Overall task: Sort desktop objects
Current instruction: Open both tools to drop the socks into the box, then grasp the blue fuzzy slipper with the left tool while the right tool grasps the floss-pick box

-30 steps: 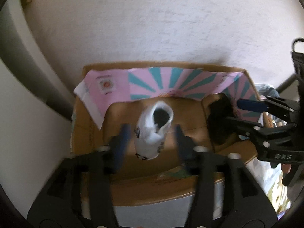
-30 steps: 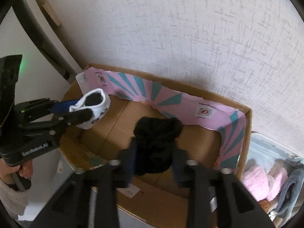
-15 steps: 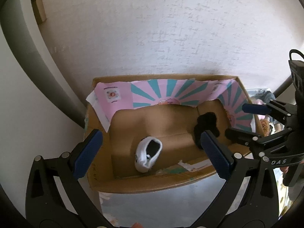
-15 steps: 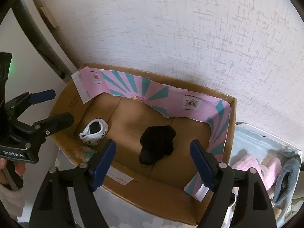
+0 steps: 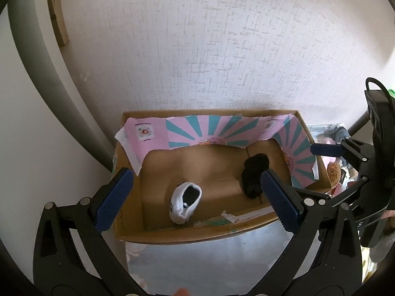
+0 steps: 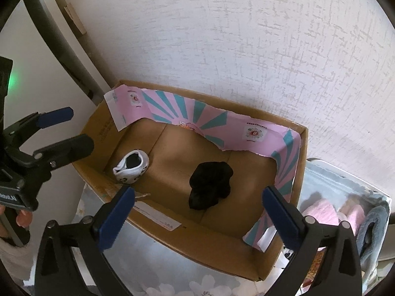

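A white sock (image 5: 185,202) (image 6: 132,169) lies on the floor of an open cardboard box (image 5: 197,234) (image 6: 209,236), near its left front corner. A bundled black sock (image 5: 254,175) (image 6: 211,185) lies further right in the same box. My left gripper (image 5: 196,172) (image 6: 81,127) hangs open above the box's left side, with nothing between its blue pads. My right gripper (image 6: 198,190) is above the box's front edge. Its jaws are opening wide, and the black sock lies far below them, untouched. The right gripper's fingers (image 5: 325,149) show at the right edge of the left wrist view.
Pink and teal paper (image 5: 197,130) lines the box's back and side walls. The box stands against a white textured wall (image 5: 222,49). Right of it, a clear bin (image 6: 345,192) holds pink and grey fluffy items. A floral cloth (image 6: 172,283) covers the table in front. A dark curved pole (image 5: 49,74) stands at the left.
Both grippers opened and let go of their socks. The white sock and the black sock dropped to the box floor. Both grippers drew back and up from the box.
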Demonstrator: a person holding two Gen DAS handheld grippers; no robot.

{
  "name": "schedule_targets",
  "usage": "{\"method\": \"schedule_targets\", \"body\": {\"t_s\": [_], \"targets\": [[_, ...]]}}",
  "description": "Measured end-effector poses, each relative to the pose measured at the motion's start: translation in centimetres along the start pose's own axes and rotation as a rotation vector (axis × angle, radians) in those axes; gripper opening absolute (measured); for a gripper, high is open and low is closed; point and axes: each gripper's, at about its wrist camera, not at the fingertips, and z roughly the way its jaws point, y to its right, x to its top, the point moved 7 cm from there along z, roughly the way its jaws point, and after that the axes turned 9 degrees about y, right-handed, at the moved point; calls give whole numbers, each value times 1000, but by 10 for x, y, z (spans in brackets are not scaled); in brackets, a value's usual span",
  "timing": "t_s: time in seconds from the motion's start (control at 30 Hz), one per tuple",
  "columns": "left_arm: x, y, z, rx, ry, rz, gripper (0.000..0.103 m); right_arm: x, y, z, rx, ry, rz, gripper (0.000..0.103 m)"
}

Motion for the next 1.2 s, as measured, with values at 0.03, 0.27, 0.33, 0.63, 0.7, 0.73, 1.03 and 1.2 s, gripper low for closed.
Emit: {"method": "schedule_targets", "body": {"t_s": [0.03,0.27,0.33,0.63,0.7,0.73,1.03,1.2], "targets": [[0,1,-1,-1,0,1,103,0,-1,0,0,2,-3,103],[1,8,-11,-3,17,6,103,-2,-3,-4,5,28,8,103],[4,11,-15,5,26,7,103,-3,-2,-7,4,26,12,103],[23,43,-39,-37,84,42,103,4,14,-61,-76,113,11,103],[28,58,-46,-60,101,68,103,7,23,-80,-85,144,24,103],[30,64,-49,-66,108,79,103,7,27,-87,-90,151,30,103],[44,138,-72,-146,176,199,103,-6,83,-166,-181,219,43,103],[44,186,-74,-199,180,259,103,-28,119,-202,-215,226,59,103]]}}
